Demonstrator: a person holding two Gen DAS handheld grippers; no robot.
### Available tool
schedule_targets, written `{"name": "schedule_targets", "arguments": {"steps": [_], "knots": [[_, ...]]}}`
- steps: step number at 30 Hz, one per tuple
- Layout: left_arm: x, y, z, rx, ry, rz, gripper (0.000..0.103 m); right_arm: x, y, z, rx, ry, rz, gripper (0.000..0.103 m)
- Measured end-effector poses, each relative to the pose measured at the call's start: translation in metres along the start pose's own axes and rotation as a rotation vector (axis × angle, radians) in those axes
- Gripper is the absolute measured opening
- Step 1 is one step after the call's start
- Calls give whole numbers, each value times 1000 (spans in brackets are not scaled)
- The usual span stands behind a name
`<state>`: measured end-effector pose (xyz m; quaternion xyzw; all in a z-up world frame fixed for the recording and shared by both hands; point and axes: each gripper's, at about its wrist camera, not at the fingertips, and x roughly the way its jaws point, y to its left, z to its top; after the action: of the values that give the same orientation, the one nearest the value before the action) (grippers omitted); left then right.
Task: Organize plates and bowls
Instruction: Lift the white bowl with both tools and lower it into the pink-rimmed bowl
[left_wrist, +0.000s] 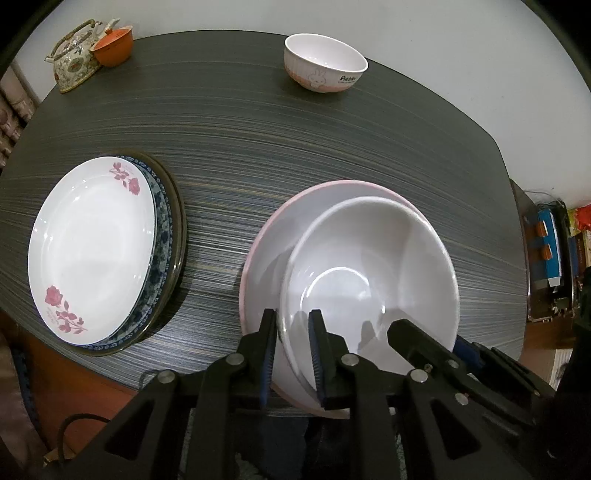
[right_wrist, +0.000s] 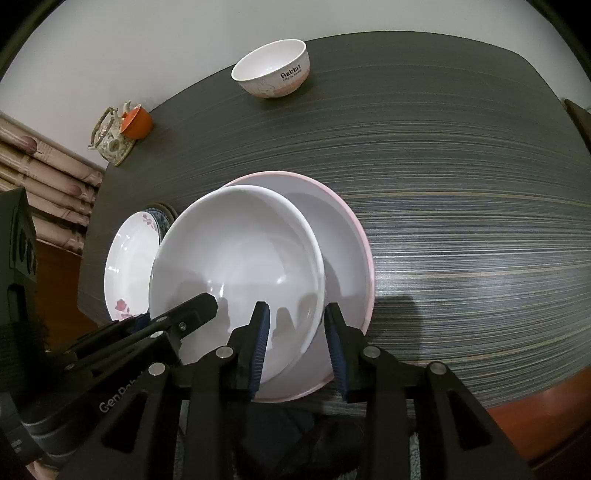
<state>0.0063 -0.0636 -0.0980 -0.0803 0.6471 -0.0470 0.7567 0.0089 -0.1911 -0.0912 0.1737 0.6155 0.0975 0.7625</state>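
1. White bowl (left_wrist: 369, 266) sits inside the pink-rimmed bowl (left_wrist: 266, 236) at the near table (left_wrist: 295, 140) edge, off-centre; nesting looks nearly done.
2. Left gripper (left_wrist: 293, 356) straddles its near-left rim, jaws narrow; contact cannot be told.
3. Right gripper (right_wrist: 297, 345) straddles its near-right rim, jaws parted, pads clear.
4. Plate stack (left_wrist: 96, 243) at left looks finished.
5. Rabbit bowl (left_wrist: 325, 62) stands far off, still to be stacked.
6. Teapot (left_wrist: 74, 55) and orange cup (left_wrist: 114, 46) occupy the far-left corner.

Three bowls (left_wrist: 369, 266), three stacked plates (left_wrist: 92, 247), one teapot (left_wrist: 72, 59), one orange cup (left_wrist: 114, 46).
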Motion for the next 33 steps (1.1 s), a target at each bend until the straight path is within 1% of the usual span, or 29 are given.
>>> {"name": "schedule_targets", "arguments": {"steps": [12, 18, 27, 31, 33], "knots": [[-1, 5, 2, -16, -4, -2, 21, 2, 1, 1, 4, 1, -5, 32], [-2, 9, 3, -18, -7, -13, 21, 2, 1, 3, 6, -4, -9, 35], [-5, 12, 5, -18, -18, -29, 23, 2, -2, 7, 13, -8, -1, 36], [-10, 12, 6, -14, -39, -41, 26, 0, -5, 7, 20, -16, -3, 40], [-12, 12, 6, -14, -48, -41, 28, -2, -6, 8, 30, -21, 10, 41]]}}
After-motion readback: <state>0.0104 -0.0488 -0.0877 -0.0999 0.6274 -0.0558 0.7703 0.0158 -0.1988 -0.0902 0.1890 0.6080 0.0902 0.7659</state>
